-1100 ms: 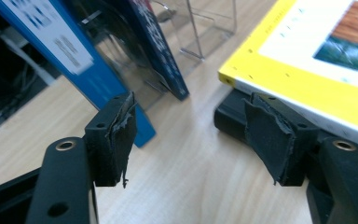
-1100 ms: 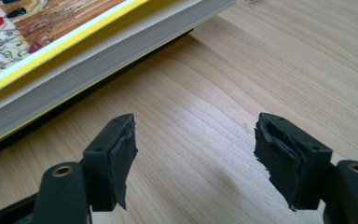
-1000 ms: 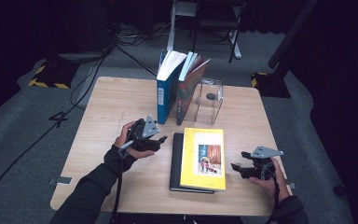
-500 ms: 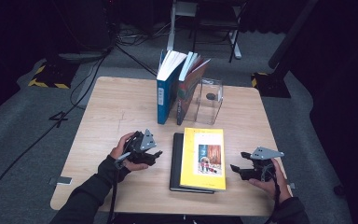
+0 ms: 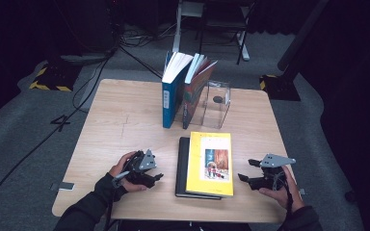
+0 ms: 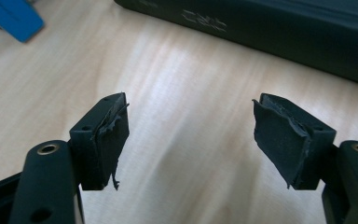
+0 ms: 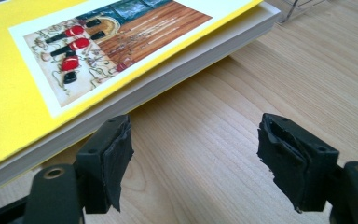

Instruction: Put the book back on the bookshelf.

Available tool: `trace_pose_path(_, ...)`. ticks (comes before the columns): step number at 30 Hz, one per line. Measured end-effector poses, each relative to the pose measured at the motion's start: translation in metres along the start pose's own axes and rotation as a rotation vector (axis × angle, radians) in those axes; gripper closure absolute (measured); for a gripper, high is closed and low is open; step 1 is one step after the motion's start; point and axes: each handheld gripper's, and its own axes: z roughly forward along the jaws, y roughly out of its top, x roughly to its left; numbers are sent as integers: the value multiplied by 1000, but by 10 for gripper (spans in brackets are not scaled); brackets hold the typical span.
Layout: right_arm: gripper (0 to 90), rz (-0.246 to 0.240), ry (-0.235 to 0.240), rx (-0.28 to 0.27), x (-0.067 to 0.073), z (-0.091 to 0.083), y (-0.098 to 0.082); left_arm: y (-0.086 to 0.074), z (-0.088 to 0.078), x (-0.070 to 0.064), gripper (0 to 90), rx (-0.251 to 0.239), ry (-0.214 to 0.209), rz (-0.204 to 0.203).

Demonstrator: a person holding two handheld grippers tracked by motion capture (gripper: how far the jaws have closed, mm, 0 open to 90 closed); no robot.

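Between the two grippers, at lower centre of the high view, lies the yellow book (image 5: 210,163) atop a black book (image 5: 182,166). Left gripper (image 5: 147,174) and right gripper (image 5: 246,178) both gape empty; the left's jaws have just been opening, the black book's spine beyond them.

Books on a wooden table (image 5: 120,125)

A black book (image 5: 182,166) lay flat near the front edge; a blue book (image 5: 169,98), another book (image 5: 191,98) and a clear box (image 5: 217,108) stood toward the back.

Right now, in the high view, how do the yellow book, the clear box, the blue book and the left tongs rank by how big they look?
1. yellow book, lying flat.
2 and 3. blue book and clear box: both stand farther back and look alike, so I won't rank them.
4. left tongs, smallest.
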Motion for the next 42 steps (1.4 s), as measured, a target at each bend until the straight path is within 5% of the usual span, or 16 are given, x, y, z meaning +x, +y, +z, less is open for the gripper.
trace_pose_path(22,255,-23,69,-2,17,-9,17,-12,7,-34,257,-13,-195,-14)
trace_pose_path(30,248,-23,117,13,24,-7,22,-11,11,-40,197,-26,-216,-4)
trace_pose_path(39,227,-44,185,103,37,9,25,-10,13,-39,173,-31,-221,6)
trace_pose_path(42,174,-2,215,129,33,16,24,-9,14,-38,164,-29,-226,14)
